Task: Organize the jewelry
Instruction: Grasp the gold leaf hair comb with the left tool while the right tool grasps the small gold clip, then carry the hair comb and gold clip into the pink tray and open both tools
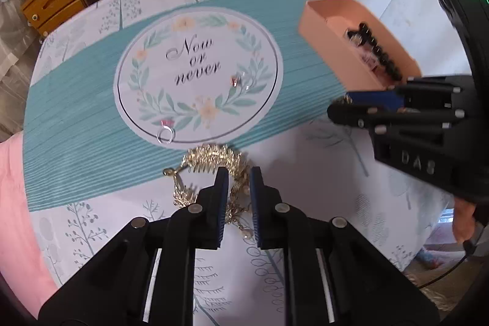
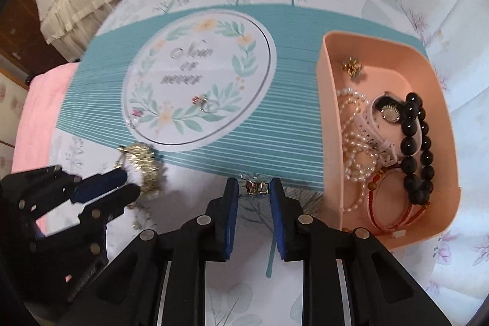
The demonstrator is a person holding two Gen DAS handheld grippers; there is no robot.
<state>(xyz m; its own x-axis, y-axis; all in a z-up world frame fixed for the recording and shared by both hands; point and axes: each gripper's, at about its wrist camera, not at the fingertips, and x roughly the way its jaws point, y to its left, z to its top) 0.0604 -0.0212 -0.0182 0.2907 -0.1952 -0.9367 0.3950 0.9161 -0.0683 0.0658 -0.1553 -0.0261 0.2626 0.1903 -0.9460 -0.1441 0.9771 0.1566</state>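
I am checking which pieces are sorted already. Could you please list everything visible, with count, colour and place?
gold necklace: one, gold, on the tablecloth, between the left fingers
small clasp piece: one, silver, between the right fingers
rings: two, silver with red stones, on the printed circle
tray: one, pink, right side of the table
black bead bracelet: one, in the tray
pearl strand: one, white, in the tray
watch: one, white, in the tray
red cord bracelet: one, in the tray
gold charm: one, in the tray
tablecloth: one, teal and white
left gripper: black
right gripper: black
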